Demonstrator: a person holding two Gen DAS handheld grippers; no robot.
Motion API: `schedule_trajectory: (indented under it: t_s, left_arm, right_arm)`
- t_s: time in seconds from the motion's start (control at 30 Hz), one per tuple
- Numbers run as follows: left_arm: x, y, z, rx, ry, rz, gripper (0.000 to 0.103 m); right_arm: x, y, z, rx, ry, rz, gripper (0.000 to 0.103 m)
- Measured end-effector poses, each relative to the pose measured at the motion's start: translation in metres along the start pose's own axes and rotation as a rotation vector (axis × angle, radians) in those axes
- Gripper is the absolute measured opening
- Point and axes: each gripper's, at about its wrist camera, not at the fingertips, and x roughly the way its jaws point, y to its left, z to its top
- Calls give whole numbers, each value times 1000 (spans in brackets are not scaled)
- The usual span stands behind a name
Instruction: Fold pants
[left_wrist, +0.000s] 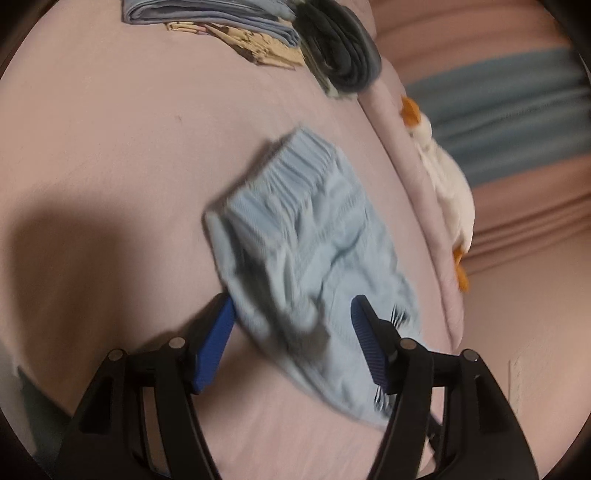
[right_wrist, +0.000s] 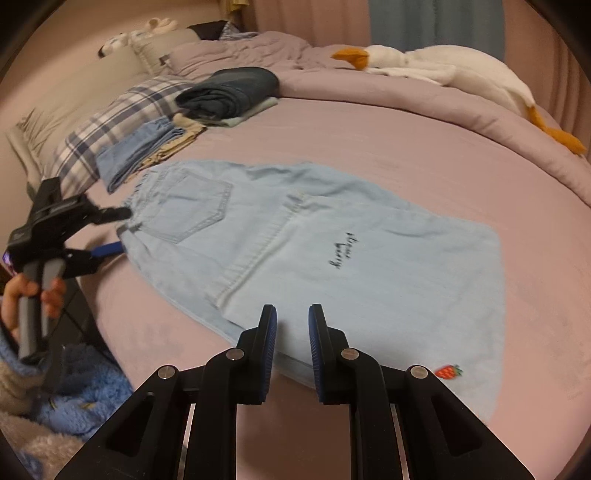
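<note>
Light blue denim pants (right_wrist: 332, 240) lie flat on the pink bed sheet (right_wrist: 406, 136), back pocket up, waistband to the left. They carry dark stitched lettering and a strawberry patch (right_wrist: 448, 371). My right gripper (right_wrist: 292, 328) hovers at the pants' near edge, its jaws a narrow gap apart with nothing between them. My left gripper (right_wrist: 110, 232) is at the waistband end, open, held by a hand (right_wrist: 33, 291). In the blurred left wrist view the pants (left_wrist: 314, 229) stretch away from my open left gripper (left_wrist: 291, 325), cloth lying between the blue pads (left_wrist: 218, 339).
Folded clothes are stacked at the bed's far left: dark jeans (right_wrist: 229, 92), blue cloth (right_wrist: 140, 155) and a plaid pillow (right_wrist: 110, 122). A white goose plush (right_wrist: 443, 66) lies on the bunched quilt (right_wrist: 258, 48) at the back. The goose plush (left_wrist: 447, 184) also lines the bed's edge.
</note>
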Motion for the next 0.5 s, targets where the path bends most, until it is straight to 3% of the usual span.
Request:
schedule_trajectory:
  t_s: [0.23,0.4,0.47,0.5]
  left_arm:
    - [8,-2,14,-51,-40,-57,80]
    - [16,-6,23,-55,-32,-61,81]
    - [14,-7,22,-43,-29,-42,72]
    - [15,-6,22,-35,-23,-24,55]
  right_arm:
    - [11,12,7,-8,13,25,16]
    - [17,20,13,-12,18,37,16]
    - [20,24,16,-10,22,43,16]
    - [21,25,17,-10,23,43,16]
